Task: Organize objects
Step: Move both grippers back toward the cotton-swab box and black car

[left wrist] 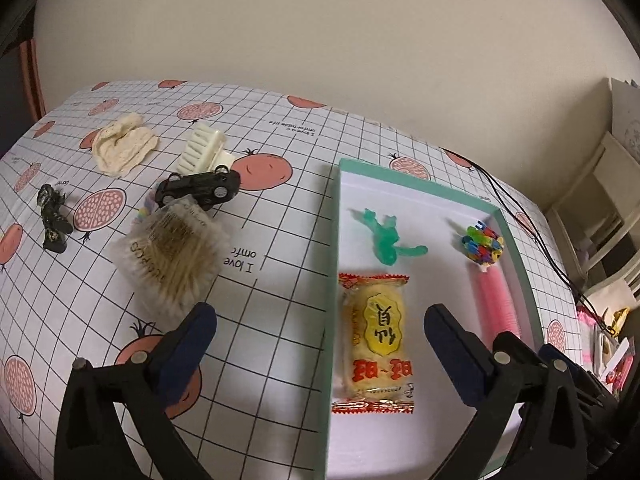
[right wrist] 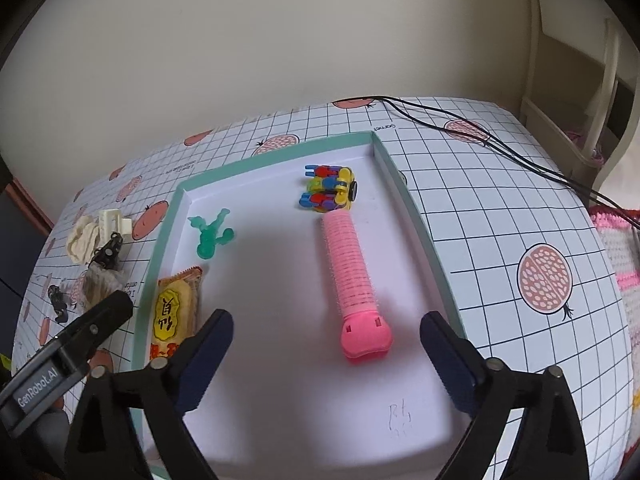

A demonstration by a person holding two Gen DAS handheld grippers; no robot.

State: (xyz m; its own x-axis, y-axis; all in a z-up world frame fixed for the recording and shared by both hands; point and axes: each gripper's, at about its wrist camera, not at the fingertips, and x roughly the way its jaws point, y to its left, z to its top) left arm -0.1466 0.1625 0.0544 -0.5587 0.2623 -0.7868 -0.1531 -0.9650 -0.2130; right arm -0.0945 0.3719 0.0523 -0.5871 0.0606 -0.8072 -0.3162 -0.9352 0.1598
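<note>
My left jaws (left wrist: pixel 320 344) stand wide open with nothing between them, straddling the left wall of the green-rimmed box (left wrist: pixel 334 220). My right jaws (right wrist: pixel 326 338) are just as wide and empty, hovering over the box floor.

Straight ahead of the left jaws, inside the box, lies the snack packet (left wrist: pixel 374 340), long axis running 12 to 6. Beyond it at 12 is the green figure (left wrist: pixel 386 240); at about 1 o'clock sit the colourful block toy (left wrist: pixel 482 242) and the pink hair roller (left wrist: pixel 496 300). All four look already sorted.

What remains lies on the table (left wrist: pixel 280 280) outside the box, all on the left jaws' side. The cotton swab pack (left wrist: pixel 172 260) is nearest, at about 11 o'clock, just beyond the left finger, its long axis tilted from 10 toward 4. Farther on the same bearing are the black toy car (left wrist: pixel 200 188), the white brush (left wrist: pixel 202 150) and the cream cloth (left wrist: pixel 122 144); the small black figure (left wrist: pixel 54 216) is at 10.

I judge the left hand is the nearer one for the swab pack; the jaws would need to swing left and turn to close across its short side.
</note>
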